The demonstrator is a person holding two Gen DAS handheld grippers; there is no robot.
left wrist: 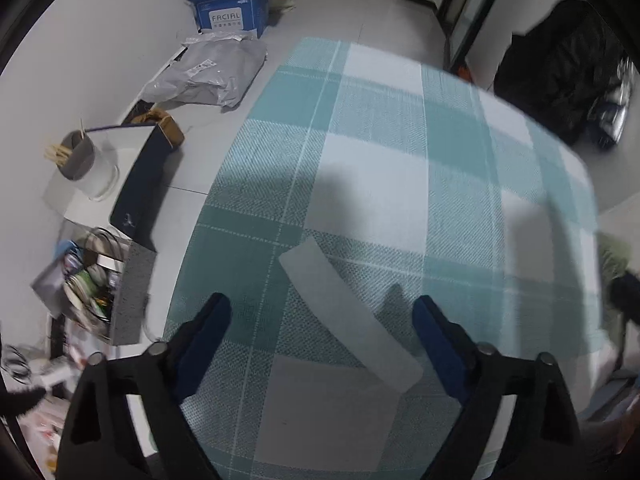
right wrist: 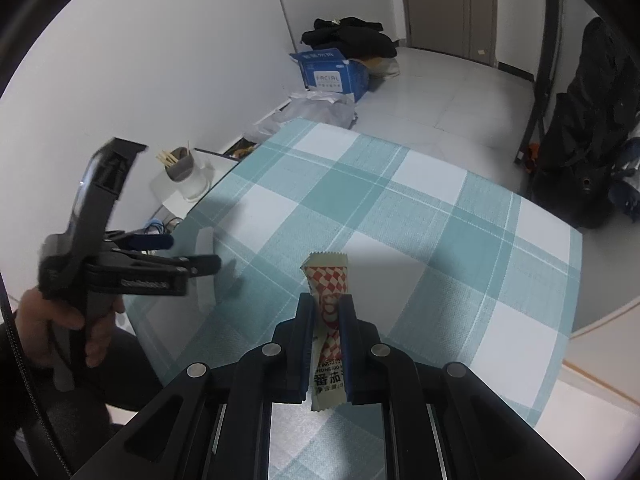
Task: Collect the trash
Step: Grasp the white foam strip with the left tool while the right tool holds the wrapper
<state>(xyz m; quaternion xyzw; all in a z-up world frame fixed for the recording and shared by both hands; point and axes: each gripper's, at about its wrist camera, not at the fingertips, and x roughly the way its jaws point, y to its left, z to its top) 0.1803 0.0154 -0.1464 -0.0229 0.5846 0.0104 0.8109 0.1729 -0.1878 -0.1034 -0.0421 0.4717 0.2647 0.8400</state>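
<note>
A long white paper strip (left wrist: 348, 312) lies flat on the teal-and-white checked tablecloth (left wrist: 400, 152). My left gripper (left wrist: 324, 308) is open, hovering just above the cloth with the strip between its fingers; it also shows from the side in the right wrist view (right wrist: 192, 254), where the strip (right wrist: 206, 264) lies under it. My right gripper (right wrist: 326, 308) is shut on a red-and-white checked sauce packet (right wrist: 328, 280) and holds it upright above the cloth (right wrist: 440, 240).
Left of the table stand a grey bin of trash (left wrist: 100, 292), a dark-edged white box (left wrist: 136, 176) and a cup of sticks (left wrist: 80, 160). A grey bag (left wrist: 208, 76) and blue carton (left wrist: 228, 10) lie on the floor. A black bag (right wrist: 580, 140) sits right.
</note>
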